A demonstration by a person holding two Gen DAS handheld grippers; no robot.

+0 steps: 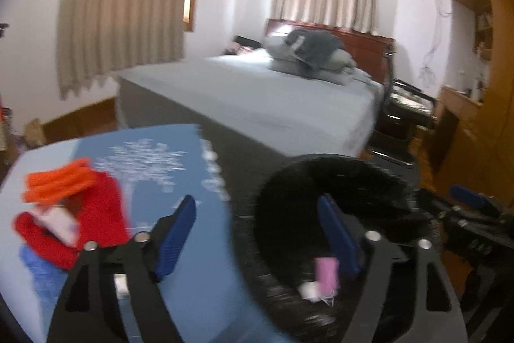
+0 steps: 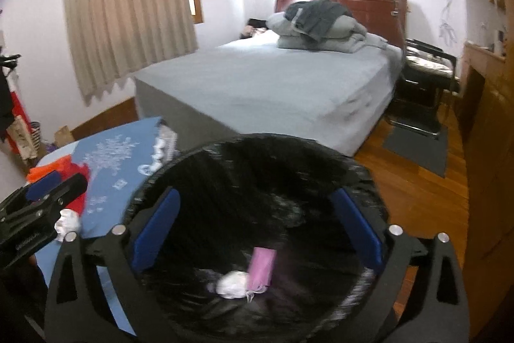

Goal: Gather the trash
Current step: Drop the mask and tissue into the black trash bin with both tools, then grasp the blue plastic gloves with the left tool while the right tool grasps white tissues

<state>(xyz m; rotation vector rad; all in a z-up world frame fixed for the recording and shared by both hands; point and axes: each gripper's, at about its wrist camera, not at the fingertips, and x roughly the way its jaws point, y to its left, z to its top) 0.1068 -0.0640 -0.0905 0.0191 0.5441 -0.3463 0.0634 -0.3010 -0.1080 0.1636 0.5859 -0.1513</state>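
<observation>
Black liner fills the bin (image 2: 257, 182) right under our right gripper (image 2: 257, 233), whose fingers are spread wide with nothing between them. Down in the bin lie a pink wrapper (image 2: 263, 269) and a white wad (image 2: 233, 283), touching each other, so we judge that at least two pieces of trash are already collected.

Our left gripper (image 1: 260, 240) is also spread and empty. Its right finger hangs over the bin's (image 1: 337, 182) left rim, its left finger over the blue table (image 1: 192, 246) just left of the bin. In the left view the pink wrapper (image 1: 326, 274) and white wad (image 1: 308, 291) show near that right finger, low in the bin.

What is left sits on the table. A red bag (image 1: 93, 214) with an orange piece (image 1: 57, 179) at its far edge lies at the table's left, and something white (image 1: 61, 224) rests on the bag; blur keeps us from telling what it is. In the right view a white crumpled ball (image 2: 67, 222) lies on the table near the left gripper's (image 2: 41, 201) tip, beside the red bag (image 2: 75, 174). We judge that ball to be the next likely piece, with the red and orange items after it if they count as trash.

So we put the task at partly done: bin seeded, table not yet cleared. Beyond, a bed (image 2: 273, 85) stands at the far side, holding only folded bedding as far as we can see.
</observation>
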